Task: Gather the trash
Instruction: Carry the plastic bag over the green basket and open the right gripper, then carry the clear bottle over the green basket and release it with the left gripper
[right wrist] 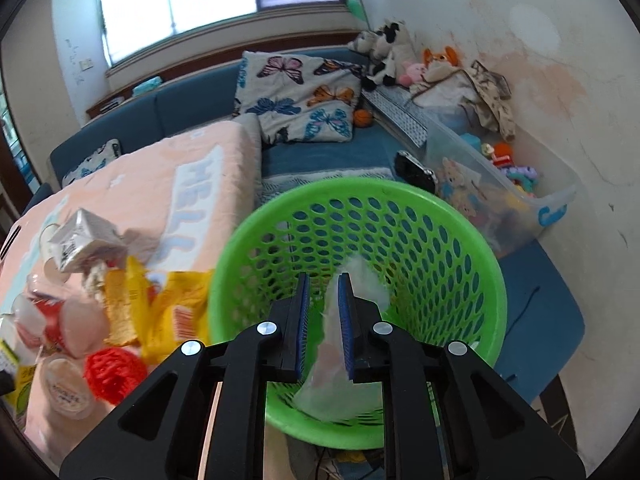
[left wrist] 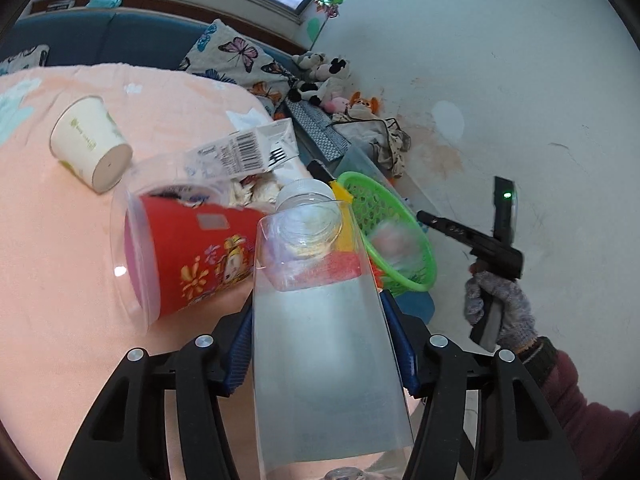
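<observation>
My left gripper [left wrist: 320, 320] is shut on a clear plastic bottle [left wrist: 328, 360] that stands up between its blue pads, above the peach blanket [left wrist: 48, 280]. Beyond it lie a red cup inside a clear tub [left wrist: 192, 256], a white paper cup [left wrist: 90, 144] on its side and a barcoded carton [left wrist: 248, 148]. My right gripper [right wrist: 324, 280] hangs over the green mesh basket [right wrist: 224, 264], jaws slightly apart. A white tissue [right wrist: 364, 280] sits loose between them, blurred. In the left wrist view the right gripper [left wrist: 424, 218], in a gloved hand, is above the basket [left wrist: 400, 216].
More trash lies left of the basket: a yellow wrapper [right wrist: 172, 300], a red mesh ball [right wrist: 114, 372], a white carton [right wrist: 86, 240]. A butterfly pillow [right wrist: 304, 96], stuffed toys [right wrist: 384, 52] and a clear toy bin [right wrist: 520, 200] stand behind, along the white wall.
</observation>
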Tool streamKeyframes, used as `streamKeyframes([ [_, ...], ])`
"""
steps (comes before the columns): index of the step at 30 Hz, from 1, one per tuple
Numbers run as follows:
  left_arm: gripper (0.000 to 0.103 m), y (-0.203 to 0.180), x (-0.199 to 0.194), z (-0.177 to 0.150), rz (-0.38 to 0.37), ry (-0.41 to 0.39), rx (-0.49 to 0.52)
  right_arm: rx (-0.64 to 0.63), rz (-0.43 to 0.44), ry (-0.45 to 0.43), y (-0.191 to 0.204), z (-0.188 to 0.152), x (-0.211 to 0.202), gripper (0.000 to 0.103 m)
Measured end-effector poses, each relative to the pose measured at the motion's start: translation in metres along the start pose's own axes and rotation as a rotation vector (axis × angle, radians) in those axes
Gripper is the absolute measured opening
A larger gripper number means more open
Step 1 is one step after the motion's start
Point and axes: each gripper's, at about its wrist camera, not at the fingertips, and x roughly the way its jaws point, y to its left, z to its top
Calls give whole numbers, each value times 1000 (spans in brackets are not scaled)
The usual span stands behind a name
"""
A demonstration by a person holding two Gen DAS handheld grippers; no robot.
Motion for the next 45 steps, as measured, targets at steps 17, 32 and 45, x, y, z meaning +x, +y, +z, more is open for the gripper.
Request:
streamKeyframes([
  [17,56,-76,89,71,-79,92,134,-7,-48,-36,-32,-20,-30,56],
  [32,56,-132,270,111,16,364,190,51,-58,-62,-77,-52,-50,62],
  [45,62,-134,313,109,88,431,240,99,-57,-13,-94,-71,-37,63],
])
